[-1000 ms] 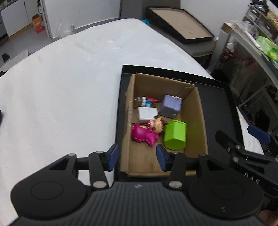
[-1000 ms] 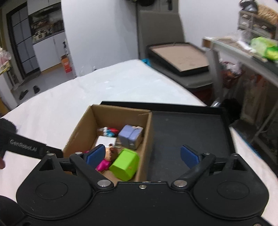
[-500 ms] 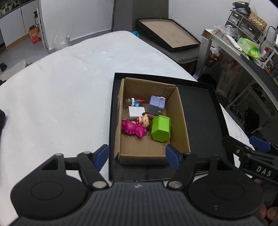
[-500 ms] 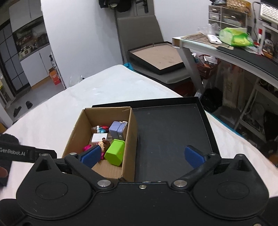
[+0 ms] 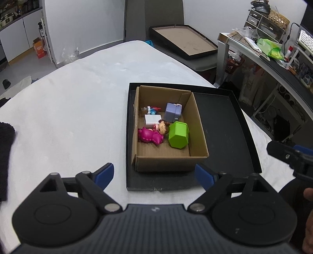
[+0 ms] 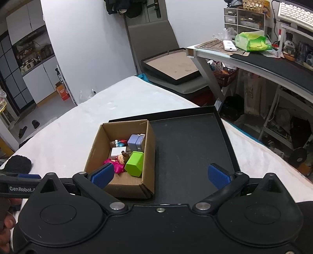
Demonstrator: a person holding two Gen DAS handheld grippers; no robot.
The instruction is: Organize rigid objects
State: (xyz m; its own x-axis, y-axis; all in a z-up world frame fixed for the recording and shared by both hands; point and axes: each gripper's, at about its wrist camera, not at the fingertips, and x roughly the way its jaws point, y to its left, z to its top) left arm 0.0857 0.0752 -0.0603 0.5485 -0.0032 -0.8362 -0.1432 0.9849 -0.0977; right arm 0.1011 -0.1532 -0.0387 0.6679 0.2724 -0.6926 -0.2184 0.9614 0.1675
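Inside cardboard box [image 5: 168, 160], green block [image 5: 178, 134], pink doll [image 5: 150, 134]

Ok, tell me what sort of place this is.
Probably a lived-in home workroom or hobby room, not a lab: a cluttered grey desk with a white keyboard and small drawer units, a grey chair, and white kitchen-style cabinets through the doorway.

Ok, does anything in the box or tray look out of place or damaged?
Nothing serious. The toys sit inside the cardboard box; the doll and green block lie tipped over. The box sits hard against the left side of the black tray.
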